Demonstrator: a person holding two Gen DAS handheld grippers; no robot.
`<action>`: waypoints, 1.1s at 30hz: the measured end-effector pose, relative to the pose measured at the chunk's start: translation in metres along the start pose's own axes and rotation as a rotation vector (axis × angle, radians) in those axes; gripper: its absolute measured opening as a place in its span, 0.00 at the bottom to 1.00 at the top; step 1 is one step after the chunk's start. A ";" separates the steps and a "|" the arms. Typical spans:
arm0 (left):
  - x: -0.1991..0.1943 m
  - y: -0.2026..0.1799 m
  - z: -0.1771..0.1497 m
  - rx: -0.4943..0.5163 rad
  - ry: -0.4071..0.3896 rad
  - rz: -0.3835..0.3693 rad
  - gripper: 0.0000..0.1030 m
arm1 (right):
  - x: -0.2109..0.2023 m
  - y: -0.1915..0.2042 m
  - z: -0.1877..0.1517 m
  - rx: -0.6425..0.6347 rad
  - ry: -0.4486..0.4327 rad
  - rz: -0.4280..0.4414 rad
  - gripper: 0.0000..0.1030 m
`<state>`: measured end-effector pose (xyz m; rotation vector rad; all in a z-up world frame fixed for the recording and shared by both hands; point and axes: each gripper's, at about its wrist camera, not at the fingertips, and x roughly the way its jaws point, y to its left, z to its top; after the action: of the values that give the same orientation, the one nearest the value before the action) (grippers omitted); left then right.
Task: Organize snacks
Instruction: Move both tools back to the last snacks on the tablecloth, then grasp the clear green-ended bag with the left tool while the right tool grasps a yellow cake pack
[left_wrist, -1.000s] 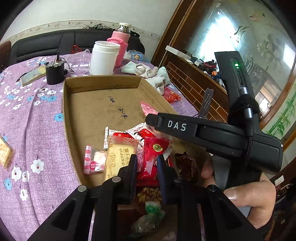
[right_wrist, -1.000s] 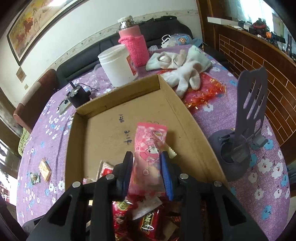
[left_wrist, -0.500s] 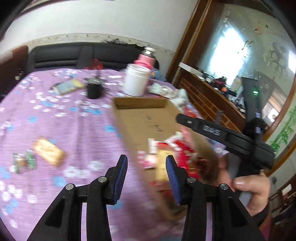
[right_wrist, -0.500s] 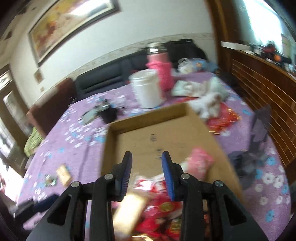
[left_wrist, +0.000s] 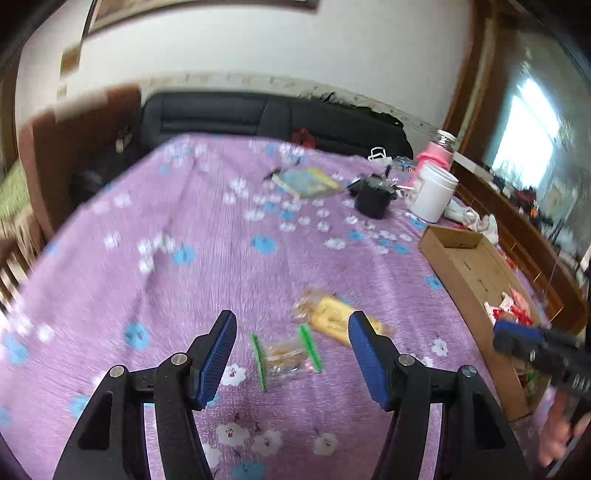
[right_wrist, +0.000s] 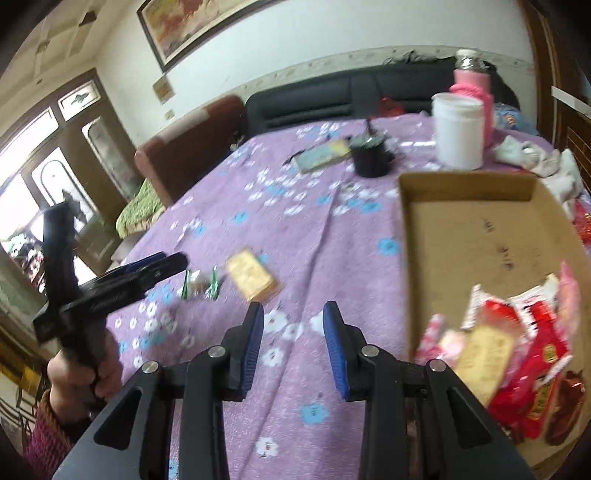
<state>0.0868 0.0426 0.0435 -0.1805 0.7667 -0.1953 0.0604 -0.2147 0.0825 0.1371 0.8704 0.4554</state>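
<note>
A cardboard tray (right_wrist: 465, 225) on the purple flowered tablecloth holds a pile of snack packets (right_wrist: 517, 350) at its near end; it also shows in the left wrist view (left_wrist: 461, 258). Two snacks lie loose on the cloth: a yellow biscuit pack (left_wrist: 332, 319) (right_wrist: 251, 275) and a clear green-edged packet (left_wrist: 286, 356) (right_wrist: 201, 284). My left gripper (left_wrist: 291, 349) is open and empty, just above the green-edged packet. My right gripper (right_wrist: 293, 336) is open and empty, over bare cloth left of the tray.
At the far side stand a white tub (right_wrist: 458, 129), a pink-sleeved bottle (right_wrist: 472, 88), a black cup (right_wrist: 369, 157), a booklet (left_wrist: 306, 182) and white cloths (right_wrist: 535, 158). A black sofa (left_wrist: 258, 114) runs behind the table.
Both grippers swung left from the tray to the open cloth. The right gripper let go of the pink packet into the tray. The left gripper opened wide.
</note>
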 end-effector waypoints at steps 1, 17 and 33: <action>0.007 0.003 0.001 -0.001 0.027 -0.030 0.65 | 0.003 0.004 -0.001 -0.008 0.008 -0.003 0.31; 0.020 -0.037 -0.027 0.290 0.153 0.040 0.65 | 0.016 0.016 -0.012 -0.051 0.052 -0.015 0.31; 0.042 -0.032 -0.021 0.217 0.154 0.104 0.64 | 0.021 0.022 -0.015 -0.061 0.070 -0.002 0.31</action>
<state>0.0981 -0.0003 0.0082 0.0812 0.8998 -0.1938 0.0533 -0.1872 0.0643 0.0643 0.9239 0.4870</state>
